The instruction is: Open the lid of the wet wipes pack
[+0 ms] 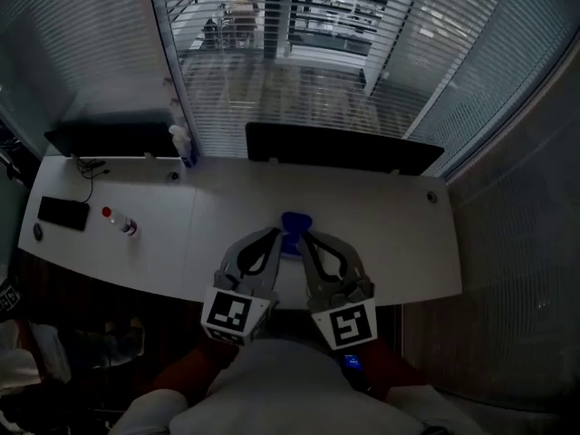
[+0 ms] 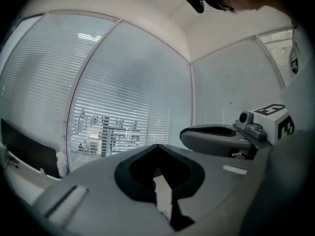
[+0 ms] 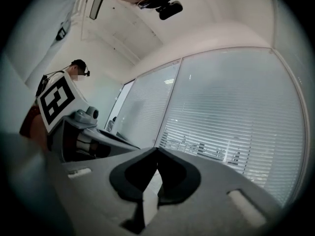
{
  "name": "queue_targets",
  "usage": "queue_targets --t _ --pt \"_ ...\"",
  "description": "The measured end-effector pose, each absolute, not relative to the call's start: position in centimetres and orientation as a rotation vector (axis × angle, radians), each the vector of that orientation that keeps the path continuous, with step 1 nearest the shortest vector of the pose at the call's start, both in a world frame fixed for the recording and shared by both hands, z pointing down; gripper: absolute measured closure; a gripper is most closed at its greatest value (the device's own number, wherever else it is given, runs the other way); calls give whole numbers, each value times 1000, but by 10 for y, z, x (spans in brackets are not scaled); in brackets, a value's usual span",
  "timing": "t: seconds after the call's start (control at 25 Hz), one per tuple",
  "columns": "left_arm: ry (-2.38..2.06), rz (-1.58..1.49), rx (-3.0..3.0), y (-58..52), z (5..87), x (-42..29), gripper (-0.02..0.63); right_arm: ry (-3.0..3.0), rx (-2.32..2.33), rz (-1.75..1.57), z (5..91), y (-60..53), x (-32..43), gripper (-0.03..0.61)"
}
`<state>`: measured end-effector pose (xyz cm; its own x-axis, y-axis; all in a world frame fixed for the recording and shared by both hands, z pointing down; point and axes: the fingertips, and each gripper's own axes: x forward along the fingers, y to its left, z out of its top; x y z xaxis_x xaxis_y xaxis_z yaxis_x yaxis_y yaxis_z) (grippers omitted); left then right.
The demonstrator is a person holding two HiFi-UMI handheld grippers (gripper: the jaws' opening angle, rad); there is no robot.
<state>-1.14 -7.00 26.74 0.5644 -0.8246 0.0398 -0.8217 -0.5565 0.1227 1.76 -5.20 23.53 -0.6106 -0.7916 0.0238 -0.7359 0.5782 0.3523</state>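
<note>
Head view shows my left gripper (image 1: 272, 236) and my right gripper (image 1: 305, 237) held low and close to my body, their tips leaning toward each other over the near part of the white desk (image 1: 399, 234). The blue wet wipes pack (image 1: 295, 224) lies on the desk just past both sets of tips, in line with the gap between them; whether either tip touches it I cannot tell, and its lid is too small to make out.

Left gripper view has my left gripper (image 2: 157, 147) with its jaws brought together at the tips, nothing caught between them, pointing up at the window blinds (image 2: 128, 97). The right gripper's marker cube (image 2: 273, 120) sits just to its right.

Right gripper view shows my right gripper (image 3: 156, 151) closed the same way and empty.

Well off to the left of the left gripper stand a small bottle (image 1: 124, 226) and a black device (image 1: 63, 213).
</note>
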Motion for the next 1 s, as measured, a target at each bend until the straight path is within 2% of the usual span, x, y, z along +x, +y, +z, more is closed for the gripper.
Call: queue_targets --t 0.32,1.0 --pt "-1366 -109 2726 -39 234 -10 611 -2825 1382 -382 191 -21 21 577" --pt "-1315 -87 2731 -24 232 2 611 -2836 1398 -154 210 -5 44 578"
